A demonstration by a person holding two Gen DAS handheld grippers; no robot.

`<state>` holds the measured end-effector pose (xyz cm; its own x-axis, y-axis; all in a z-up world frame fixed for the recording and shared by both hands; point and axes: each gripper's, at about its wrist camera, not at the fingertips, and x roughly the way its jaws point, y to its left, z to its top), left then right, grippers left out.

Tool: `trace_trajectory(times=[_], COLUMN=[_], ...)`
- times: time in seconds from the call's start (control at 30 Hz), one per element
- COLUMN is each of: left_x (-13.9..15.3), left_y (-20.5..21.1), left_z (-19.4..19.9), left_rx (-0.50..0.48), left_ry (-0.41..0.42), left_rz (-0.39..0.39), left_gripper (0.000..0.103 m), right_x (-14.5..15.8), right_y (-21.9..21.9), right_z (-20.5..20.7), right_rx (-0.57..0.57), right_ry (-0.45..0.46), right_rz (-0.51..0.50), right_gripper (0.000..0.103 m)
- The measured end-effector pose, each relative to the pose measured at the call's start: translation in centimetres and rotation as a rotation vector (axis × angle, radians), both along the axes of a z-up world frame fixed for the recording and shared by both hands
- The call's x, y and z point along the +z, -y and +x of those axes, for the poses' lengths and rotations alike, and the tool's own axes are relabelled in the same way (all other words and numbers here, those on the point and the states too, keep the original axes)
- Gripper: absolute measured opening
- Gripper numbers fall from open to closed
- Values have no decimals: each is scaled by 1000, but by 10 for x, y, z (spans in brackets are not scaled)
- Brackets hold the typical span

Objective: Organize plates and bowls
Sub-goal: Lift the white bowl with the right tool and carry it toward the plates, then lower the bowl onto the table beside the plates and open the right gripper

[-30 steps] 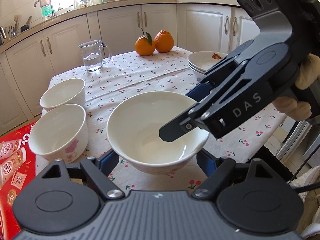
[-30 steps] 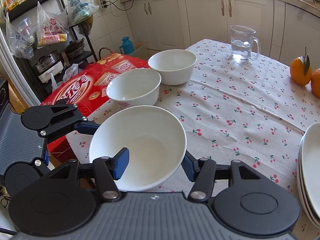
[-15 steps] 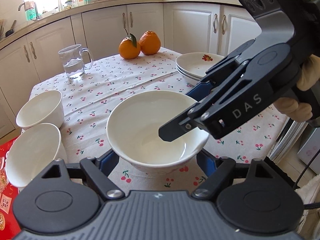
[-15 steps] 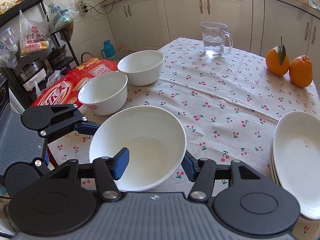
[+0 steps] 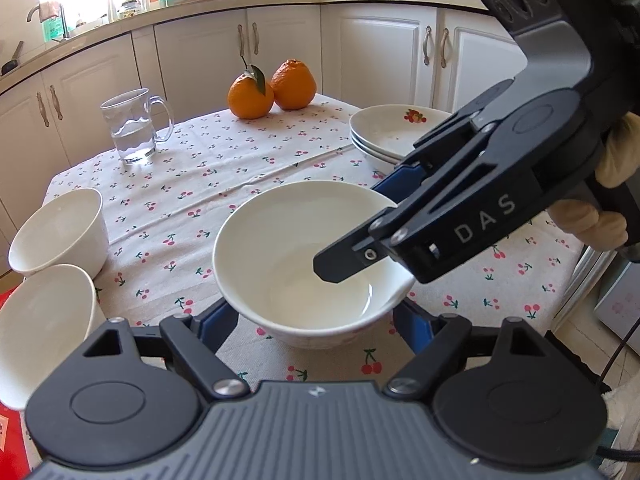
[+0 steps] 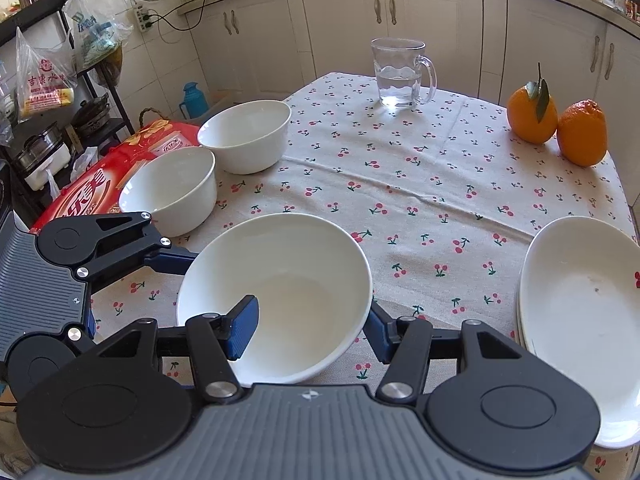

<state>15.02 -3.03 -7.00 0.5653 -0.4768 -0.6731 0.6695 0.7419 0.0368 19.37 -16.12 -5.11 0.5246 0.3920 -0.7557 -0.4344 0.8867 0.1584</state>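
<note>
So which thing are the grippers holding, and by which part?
Right gripper pinches the white bowl by its rim; left gripper clasps its sides.

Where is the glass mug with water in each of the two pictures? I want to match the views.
Left wrist view: the glass mug stands in the upper left, at the far side of the table, left of the two oranges.
Right wrist view: the glass mug stands top centre, far side of the table.
Shared landmark: the two oranges, to the mug's right in both views.
</note>
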Motion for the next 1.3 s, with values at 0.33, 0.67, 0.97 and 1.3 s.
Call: trace_trajectory(times=[0.33, 0.67, 0.97, 1.3], left_x=[-2, 0, 15, 25], left_y=[0, -8, -31, -77], left_z=[-1, -7, -28, -39], left_rx=[2, 36, 91, 266], left_ry=[21, 21, 65, 127], left_rz=[6, 7, -23, -35], left_gripper=[87, 94, 94, 94], right_x=[-4, 8, 21, 34], right_y=[2, -1, -13, -48], right_z=[4, -3, -13, -17], right_rx=[-9, -20, -28, 31], right_ry=[-3, 60, 102, 146], right_rz=[5, 7, -51, -95], right_gripper=[64, 103, 103, 103])
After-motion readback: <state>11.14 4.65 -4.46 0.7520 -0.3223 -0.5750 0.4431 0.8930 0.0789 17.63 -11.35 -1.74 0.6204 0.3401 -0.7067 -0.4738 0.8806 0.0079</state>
